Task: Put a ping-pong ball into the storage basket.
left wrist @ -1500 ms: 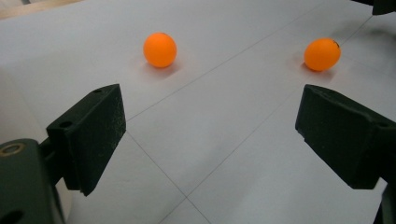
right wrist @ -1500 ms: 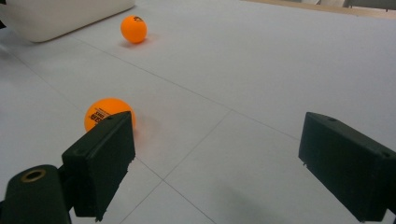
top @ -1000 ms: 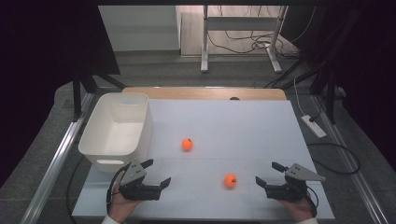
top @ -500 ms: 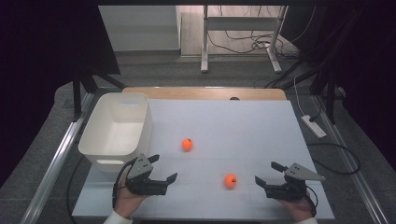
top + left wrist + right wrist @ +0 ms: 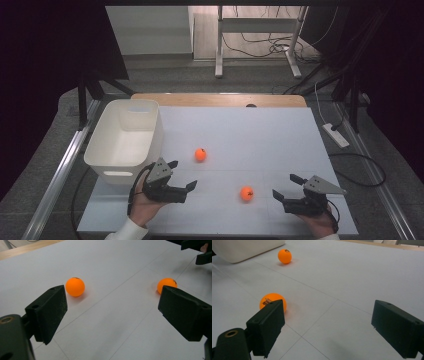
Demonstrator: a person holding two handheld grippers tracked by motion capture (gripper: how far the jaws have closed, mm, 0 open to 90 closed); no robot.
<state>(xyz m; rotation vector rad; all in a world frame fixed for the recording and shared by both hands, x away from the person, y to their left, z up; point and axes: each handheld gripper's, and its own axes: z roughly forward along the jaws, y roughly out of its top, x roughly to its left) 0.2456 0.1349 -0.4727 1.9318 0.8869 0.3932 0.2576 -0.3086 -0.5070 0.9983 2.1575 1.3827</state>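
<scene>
My left hand-held gripper [image 5: 181,175] is matte black, blocky, with a grey three-cornered plate on top of it. A black cable loops off behind it, past the hand [image 5: 145,207] that grips it, and a white cuff [image 5: 122,232] shows at that wrist. My right hand-held gripper [image 5: 284,187] is the same make: black body, grey three-cornered plate above. Seen from their own cameras, both have jaws that are thick black wedges with flat, slightly grainy inner faces and small round holes in the upper edge. A brass-coloured ringed screw [image 5: 231,333] sits low beside the right one's near jaw, and a like one [image 5: 6,320] sits on the left's.
</scene>
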